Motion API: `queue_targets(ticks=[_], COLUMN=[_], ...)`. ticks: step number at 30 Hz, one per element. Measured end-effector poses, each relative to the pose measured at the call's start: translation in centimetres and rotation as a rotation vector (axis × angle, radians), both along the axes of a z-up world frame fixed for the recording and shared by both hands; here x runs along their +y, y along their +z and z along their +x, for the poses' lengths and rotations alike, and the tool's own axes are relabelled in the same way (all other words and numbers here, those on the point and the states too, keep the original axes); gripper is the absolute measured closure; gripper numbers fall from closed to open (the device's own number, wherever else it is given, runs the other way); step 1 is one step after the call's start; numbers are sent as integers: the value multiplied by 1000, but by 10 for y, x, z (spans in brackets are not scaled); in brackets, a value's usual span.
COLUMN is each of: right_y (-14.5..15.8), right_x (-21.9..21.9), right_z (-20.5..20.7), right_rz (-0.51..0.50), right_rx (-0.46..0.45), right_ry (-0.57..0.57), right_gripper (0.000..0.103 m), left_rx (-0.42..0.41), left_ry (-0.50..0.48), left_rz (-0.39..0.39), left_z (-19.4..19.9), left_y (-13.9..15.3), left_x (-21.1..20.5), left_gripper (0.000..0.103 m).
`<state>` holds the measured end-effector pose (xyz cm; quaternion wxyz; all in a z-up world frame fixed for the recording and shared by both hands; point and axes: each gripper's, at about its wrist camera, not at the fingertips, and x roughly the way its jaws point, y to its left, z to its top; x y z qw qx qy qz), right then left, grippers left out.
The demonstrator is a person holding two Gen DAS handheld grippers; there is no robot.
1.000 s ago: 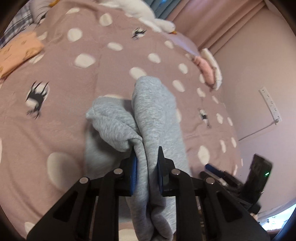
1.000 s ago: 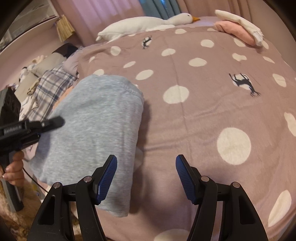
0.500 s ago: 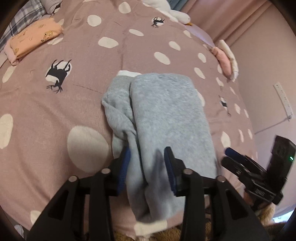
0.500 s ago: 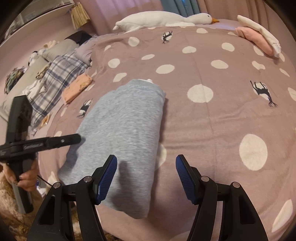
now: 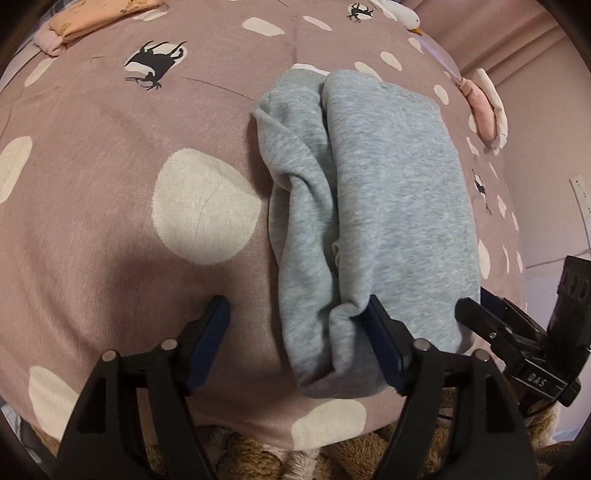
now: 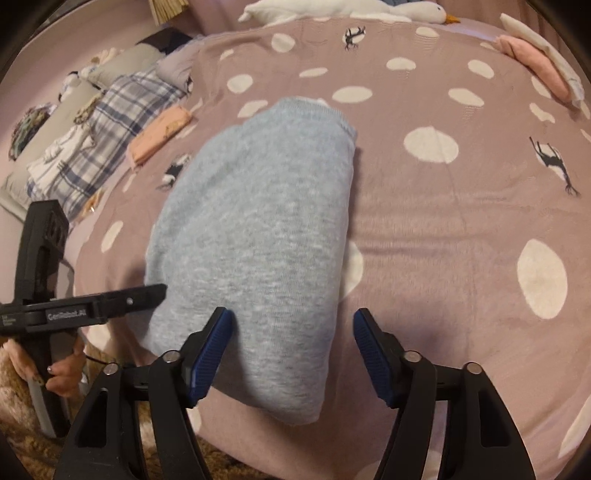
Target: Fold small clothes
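Note:
A folded grey fleece garment (image 5: 376, 206) lies on the pink dotted bedspread (image 5: 110, 240), near the bed's front edge. It also shows in the right wrist view (image 6: 258, 236). My left gripper (image 5: 297, 328) is open, its jaws wide apart around the garment's near left fold, holding nothing. My right gripper (image 6: 291, 339) is open and empty, its jaws on either side of the garment's near right corner. The right gripper shows at the right of the left wrist view (image 5: 517, 343). The left gripper shows at the left of the right wrist view (image 6: 74, 306).
A folded orange garment (image 6: 159, 134) and plaid clothes (image 6: 99, 136) lie at the left of the bed. A folded pink and white pile (image 6: 543, 62) lies at the far right. A white goose toy (image 6: 347, 7) lies at the head. A brown fuzzy rug (image 5: 258, 458) is below the bed edge.
My left gripper has let go of the grey garment and opened wide. The garment has dropped flat on the bed. Both grippers have pulled back toward the bed's front edge.

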<state>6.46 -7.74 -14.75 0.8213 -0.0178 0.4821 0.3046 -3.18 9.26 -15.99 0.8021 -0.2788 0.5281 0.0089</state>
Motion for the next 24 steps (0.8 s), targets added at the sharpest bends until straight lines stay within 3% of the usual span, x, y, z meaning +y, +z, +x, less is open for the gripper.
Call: queue_targets(ticks=[4, 7, 8, 9, 10, 11, 17, 21, 24], right_y=[2, 12, 13, 15, 15, 16, 7, -2, -7], right_x=[-3, -11, -12, -14, -14, -12, 8, 20, 26], right_z=[1, 7, 10, 15, 19, 22, 41, 47, 50], right_rz=[13, 62, 75, 86, 85, 81, 83, 94, 114], right_rx=[17, 14, 16, 20, 17, 8, 44, 79, 105], right_ry=[-7, -17, -25, -43, -58, -68, -47, -18, 8], right_gripper=[33, 32, 25, 17, 15, 15, 15, 15, 16], left_rx=[-20, -97, -113, -124, -132, -137, -66, -76, -80], left_ry=[6, 24, 24, 23, 26, 32, -12, -19, -34], left_rz=[-67, -114, -122, -126, -127, -129, -231, -260, -267], left_z=[2, 6, 9, 13, 19, 23, 45, 50, 56], left_y=[10, 23, 26, 27, 27, 25, -3, -3, -2], left_x=[7, 14, 15, 15, 17, 18, 16, 14, 8], left_gripper=[32, 29, 26, 18, 10, 9, 11, 11, 18])
